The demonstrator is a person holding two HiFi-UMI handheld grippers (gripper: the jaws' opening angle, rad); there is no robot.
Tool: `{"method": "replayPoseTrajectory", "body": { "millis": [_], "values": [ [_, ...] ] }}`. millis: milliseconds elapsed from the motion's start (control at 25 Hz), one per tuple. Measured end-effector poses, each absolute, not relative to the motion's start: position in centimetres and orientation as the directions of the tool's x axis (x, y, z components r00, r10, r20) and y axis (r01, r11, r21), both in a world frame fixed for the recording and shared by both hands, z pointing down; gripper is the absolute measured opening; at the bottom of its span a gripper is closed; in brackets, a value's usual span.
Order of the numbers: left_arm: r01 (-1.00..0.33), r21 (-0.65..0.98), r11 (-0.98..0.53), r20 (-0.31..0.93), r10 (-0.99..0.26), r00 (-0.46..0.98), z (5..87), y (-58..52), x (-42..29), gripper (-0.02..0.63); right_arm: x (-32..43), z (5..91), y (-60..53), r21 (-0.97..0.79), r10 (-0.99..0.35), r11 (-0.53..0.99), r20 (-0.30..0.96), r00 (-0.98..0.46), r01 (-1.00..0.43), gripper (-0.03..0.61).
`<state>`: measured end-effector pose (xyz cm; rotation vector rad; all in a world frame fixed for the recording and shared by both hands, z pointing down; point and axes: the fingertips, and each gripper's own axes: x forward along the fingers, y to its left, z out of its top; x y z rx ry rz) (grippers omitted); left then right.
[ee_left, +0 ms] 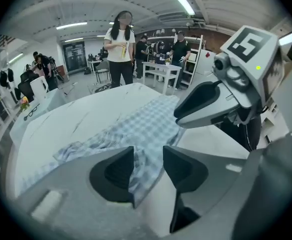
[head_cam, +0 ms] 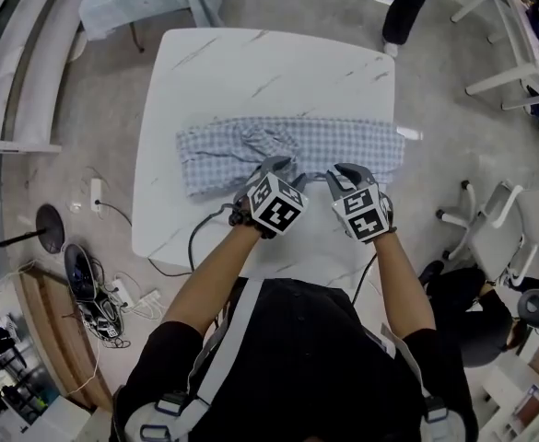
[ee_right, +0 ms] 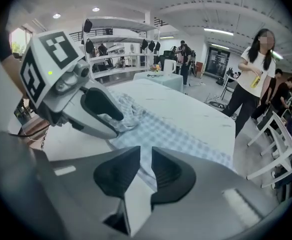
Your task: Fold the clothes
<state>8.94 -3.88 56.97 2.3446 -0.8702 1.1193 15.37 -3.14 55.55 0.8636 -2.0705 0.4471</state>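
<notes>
A blue-and-white checked garment (head_cam: 343, 141) lies as a long band across the middle of the white marble table (head_cam: 269, 72), bunched near its centre. Both grippers meet at the garment's near edge, side by side. My left gripper (head_cam: 274, 167) stands open, and in the left gripper view (ee_left: 148, 156) a loose corner of the cloth (ee_left: 146, 126) hangs between the jaws against the left one. My right gripper (head_cam: 343, 173) is nearly closed. The right gripper view (ee_right: 146, 156) shows a fold of the cloth's edge (ee_right: 180, 134) pinched in the narrow gap.
A person (ee_left: 120, 49) stands beyond the table's far edge, with others further back. White chairs (head_cam: 518, 44) stand at the right. Cables and a power strip (head_cam: 94, 293) lie on the floor at the left. The table's far half is bare.
</notes>
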Motion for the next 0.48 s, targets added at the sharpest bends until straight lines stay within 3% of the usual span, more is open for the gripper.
{"method": "replayPoseTrajectory", "body": {
  "millis": [200, 480],
  "values": [
    [-0.698, 0.110, -0.707, 0.765, -0.388, 0.514, 55.6, -3.8, 7.6, 0.195, 13.7, 55.3, -4.9, -0.022, -0.420, 0.708, 0.791, -0.446, -0.706, 0.077],
    [-0.731, 0.118, -0.672, 0.780, -0.392, 0.487, 55.1, -5.0, 0.6, 0.195, 8.3, 54.2, -7.3, -0.027, -0.421, 0.737, 0.763, -0.490, -0.675, 0.078]
  ]
}}
